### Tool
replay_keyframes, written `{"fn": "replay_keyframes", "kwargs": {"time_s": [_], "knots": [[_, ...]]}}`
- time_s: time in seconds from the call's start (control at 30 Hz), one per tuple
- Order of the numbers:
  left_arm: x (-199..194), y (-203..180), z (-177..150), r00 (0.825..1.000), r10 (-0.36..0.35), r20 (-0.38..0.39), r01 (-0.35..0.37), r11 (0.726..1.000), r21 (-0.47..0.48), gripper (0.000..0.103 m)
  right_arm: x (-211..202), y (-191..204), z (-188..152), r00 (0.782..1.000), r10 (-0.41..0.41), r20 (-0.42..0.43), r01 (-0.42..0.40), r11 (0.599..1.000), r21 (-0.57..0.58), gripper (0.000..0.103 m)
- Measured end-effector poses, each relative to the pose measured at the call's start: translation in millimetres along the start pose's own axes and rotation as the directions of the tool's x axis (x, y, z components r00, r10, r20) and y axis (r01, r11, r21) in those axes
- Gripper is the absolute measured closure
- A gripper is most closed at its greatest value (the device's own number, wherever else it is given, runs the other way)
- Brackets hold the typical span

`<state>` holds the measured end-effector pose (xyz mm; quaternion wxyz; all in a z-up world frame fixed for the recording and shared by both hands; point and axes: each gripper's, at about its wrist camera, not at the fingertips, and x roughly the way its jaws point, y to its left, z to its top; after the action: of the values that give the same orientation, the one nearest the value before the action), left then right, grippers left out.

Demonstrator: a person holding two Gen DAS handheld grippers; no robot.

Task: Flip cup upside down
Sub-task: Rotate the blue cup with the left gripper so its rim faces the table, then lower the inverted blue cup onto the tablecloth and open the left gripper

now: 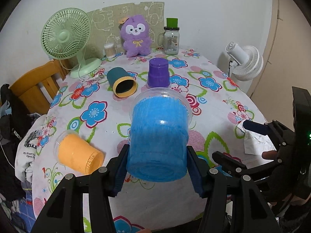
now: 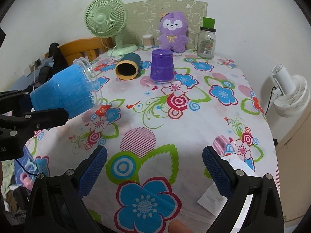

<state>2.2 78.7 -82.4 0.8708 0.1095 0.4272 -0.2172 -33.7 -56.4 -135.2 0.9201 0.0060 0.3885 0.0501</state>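
My left gripper (image 1: 157, 167) is shut on a blue plastic cup (image 1: 158, 136) near its base and holds it in the air, tilted with its clear rim pointing away. In the right wrist view the same cup (image 2: 64, 93) hangs above the table's left side, mouth toward the right and slightly up. My right gripper (image 2: 154, 167) is open and empty above the flowered tablecloth (image 2: 175, 132); it also shows at the right in the left wrist view (image 1: 252, 136). A purple cup (image 2: 162, 66) stands upside down. A teal cup (image 2: 128, 66) and an orange cup (image 1: 77, 155) lie on their sides.
At the table's back stand a green fan (image 1: 67, 36), a purple plush toy (image 1: 136, 35), a cotton-swab tub (image 1: 109, 50) and a glass jar (image 1: 171, 38) with a green cap. A white fan (image 1: 245, 62) stands beyond the right edge. A wooden chair (image 1: 37, 83) is at left. Crumpled paper (image 1: 254, 141) lies near the right edge.
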Motion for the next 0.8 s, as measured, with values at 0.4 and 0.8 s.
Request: {"fn": "replay_keyframes", "kwargs": {"time_s": [0.4, 0.8], "knots": [[-4.0, -9.8, -0.2, 1.000, 0.015, -0.009, -0.015, 0.999, 0.050, 0.042, 3.3, 1.1, -5.6, 1.000, 0.010, -0.012, -0.010, 1.000, -0.006, 0.003], [0.2, -7.6, -1.5, 1.000, 0.005, -0.015, -0.005, 0.999, 0.037, 0.042, 4.4, -1.2, -7.0, 1.000, 0.005, -0.018, -0.005, 1.000, -0.001, 0.003]]}}
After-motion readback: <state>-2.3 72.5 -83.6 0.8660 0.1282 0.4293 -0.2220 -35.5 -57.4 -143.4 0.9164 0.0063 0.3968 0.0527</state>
